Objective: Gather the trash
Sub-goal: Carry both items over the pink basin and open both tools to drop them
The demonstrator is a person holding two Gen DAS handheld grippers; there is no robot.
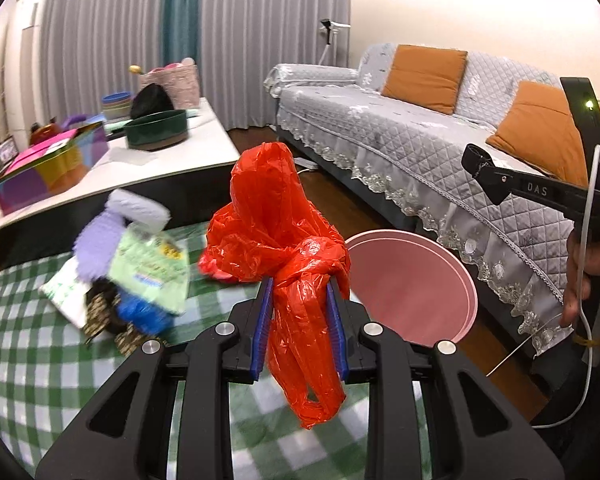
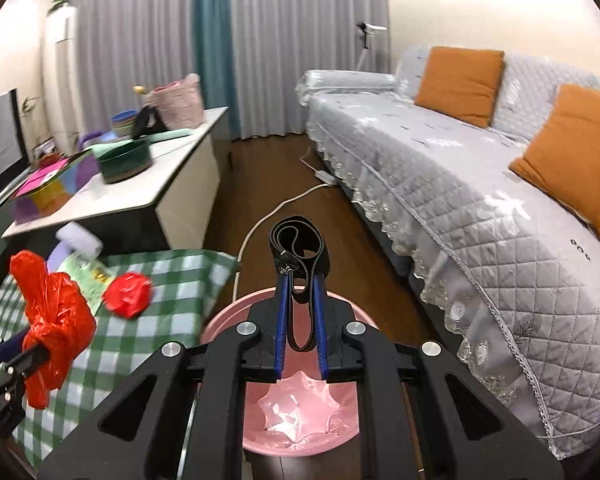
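Observation:
My left gripper (image 1: 300, 284) is shut on a knotted red plastic bag (image 1: 272, 224) and holds it above the green checked cloth (image 1: 40, 340); the bag also shows at the left of the right wrist view (image 2: 52, 312). My right gripper (image 2: 302, 280) is shut on a black strap loop (image 2: 298, 246) directly over the pink bin (image 2: 300, 424), which has clear plastic at its bottom. The bin (image 1: 412, 280) stands right of the cloth. On the cloth lie a blurred pile of wrappers (image 1: 140, 264) and a small red wad (image 2: 128, 294).
A grey quilted sofa (image 2: 480, 200) with orange cushions (image 2: 460, 80) runs along the right. A white low table (image 2: 140, 188) with boxes, a green bowl (image 1: 156, 132) and a basket stands at left. A white cable (image 2: 280, 204) lies on the wooden floor.

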